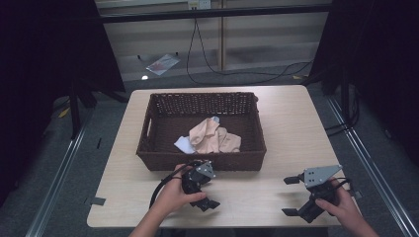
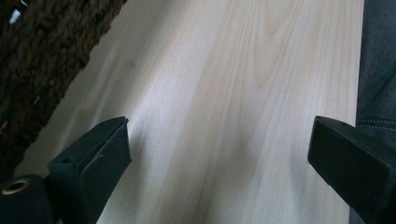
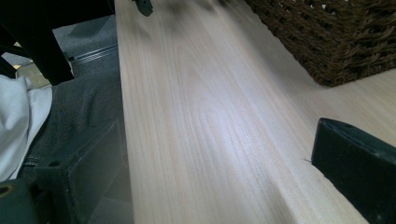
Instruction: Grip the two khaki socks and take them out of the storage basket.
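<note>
We note a brown wicker basket (image 1: 163, 106) on the counter (image 1: 291, 128) holding crumpled peach cloth (image 1: 213, 138) and white paper (image 1: 184, 144). Left hand-held gripper (image 1: 207, 190) and right hand-held gripper (image 1: 291, 196): jaws apart, empty.

baskets: one, dark wicker (image 1: 202, 160)
tables: one, pale wood (image 1: 291, 128)
cloths in the basket: two, a peach one (image 1: 213, 138) and a white one (image 1: 184, 144)
grippers: two, left (image 1: 209, 189) and right (image 1: 291, 196)

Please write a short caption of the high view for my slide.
Two open hand-held grippers, left gripper and right gripper, rest near a wicker basket holding crumpled beige cloth.
</note>
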`<state>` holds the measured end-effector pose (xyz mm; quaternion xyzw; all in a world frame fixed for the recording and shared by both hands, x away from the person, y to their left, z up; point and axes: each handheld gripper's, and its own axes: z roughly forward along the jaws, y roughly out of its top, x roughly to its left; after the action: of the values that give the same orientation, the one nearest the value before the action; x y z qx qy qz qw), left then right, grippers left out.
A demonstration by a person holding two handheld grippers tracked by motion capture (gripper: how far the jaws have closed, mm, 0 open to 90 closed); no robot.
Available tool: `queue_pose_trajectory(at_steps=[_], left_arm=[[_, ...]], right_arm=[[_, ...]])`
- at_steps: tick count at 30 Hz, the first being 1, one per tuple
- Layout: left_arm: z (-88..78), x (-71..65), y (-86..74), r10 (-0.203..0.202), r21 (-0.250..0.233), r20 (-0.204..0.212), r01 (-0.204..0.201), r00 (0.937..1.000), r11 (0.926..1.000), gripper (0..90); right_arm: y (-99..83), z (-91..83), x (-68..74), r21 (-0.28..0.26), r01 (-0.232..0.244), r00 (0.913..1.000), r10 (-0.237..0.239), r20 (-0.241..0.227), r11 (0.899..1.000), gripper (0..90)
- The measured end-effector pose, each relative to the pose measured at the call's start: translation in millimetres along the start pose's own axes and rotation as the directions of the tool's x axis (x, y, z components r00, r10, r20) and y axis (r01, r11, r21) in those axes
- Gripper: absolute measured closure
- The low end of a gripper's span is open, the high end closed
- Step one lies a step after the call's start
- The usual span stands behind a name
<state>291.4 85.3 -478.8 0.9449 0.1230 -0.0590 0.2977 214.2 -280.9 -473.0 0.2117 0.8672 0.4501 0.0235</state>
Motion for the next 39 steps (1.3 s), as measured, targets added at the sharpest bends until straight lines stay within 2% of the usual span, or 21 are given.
queue_pose_trajectory(at_steps=[3, 5, 6, 9, 13, 14, 16, 21, 24, 27, 31, 33, 39], left_arm=[[-2.2, 1.0, 1.0, 0.000, 0.011, 0.023, 0.000, 0.9997, 0.9999, 6.0], [-3.3, 0.5, 1.1, -0.008, 0.007, 0.019, 0.008, 0.9998, 0.9999, 6.5], [-4.6, 0.8, 1.1, -0.021, 0.007, 0.030, 0.020, 0.9993, 0.9998, 6.6], [-9.5, 1.2, 2.0, -0.041, 0.006, 0.029, 0.041, 0.9987, 0.9991, 6.6], [-16.5, 2.5, 4.5, -0.050, 0.029, 0.035, 0.049, 0.9981, 0.9984, 7.7], [-19.2, 3.7, 5.8, -0.056, 0.059, 0.047, 0.053, 0.9973, 0.9968, 8.1], [-21.1, 3.9, 7.1, -0.061, 0.058, 0.041, 0.059, 0.9973, 0.9966, 8.1], [-25.3, 6.0, 10.0, -0.057, 0.076, 0.059, 0.053, 0.9966, 0.9957, 8.2], [-27.3, 6.2, 12.0, -0.065, 0.101, 0.057, 0.059, 0.9962, 0.9931, 8.2], [-29.7, 6.7, 15.2, -0.066, 0.122, 0.074, 0.057, 0.9951, 0.9909, 8.4], [-33.9, 9.0, 18.9, -0.049, 0.136, 0.070, 0.039, 0.9963, 0.9900, 8.5], [-39.2, 9.6, 21.8, -0.062, 0.146, 0.068, 0.052, 0.9957, 0.9879, 9.3], [-52.9, 12.9, 29.2, -0.068, 0.150, 0.065, 0.058, 0.9956, 0.9869, 9.7]], right_arm=[[-0.1, 0.0, 0.1, -0.001, 0.001, 1.0000, -0.001, 0.002, 1.000, 1.3], [-0.3, -0.1, 0.0, -0.001, 0.001, 1.0000, -0.001, 0.002, 1.000, 1.3], [-0.3, -0.2, 0.0, -0.001, 0.000, 1.0000, 0.000, 0.003, 1.000, 1.3], [-0.3, -0.2, 0.3, -0.001, -0.002, 1.0000, 0.002, 0.003, 1.000, 1.3], [-0.6, -0.1, 0.4, 0.004, -0.002, 1.0000, 0.002, 0.006, 1.000, 1.3], [-0.5, 0.4, 0.3, 0.002, -0.002, 1.0000, 0.002, 0.004, 1.000, 1.3], [-0.7, 0.7, 0.4, 0.005, 0.001, 1.0000, -0.001, 0.004, 1.000, 1.3], [-1.0, -0.4, 0.7, 0.004, 0.000, 1.0000, 0.000, 0.004, 1.000, 1.3], [-1.1, -0.6, 0.7, 0.002, -0.001, 1.0000, 0.001, 0.004, 1.000, 1.3], [-1.2, -0.6, 0.6, 0.002, 0.000, 1.0000, 0.000, 0.004, 1.000, 1.3], [-1.2, -0.7, 0.6, -0.002, -0.005, 1.0000, 0.005, 0.003, 1.000, 1.3], [-1.3, -0.4, 0.4, 0.000, -0.001, 1.0000, 0.001, 0.000, 1.000, 1.3], [-1.5, -0.5, 0.4, 0.001, -0.004, 1.0000, 0.004, 0.001, 1.000, 1.3]])
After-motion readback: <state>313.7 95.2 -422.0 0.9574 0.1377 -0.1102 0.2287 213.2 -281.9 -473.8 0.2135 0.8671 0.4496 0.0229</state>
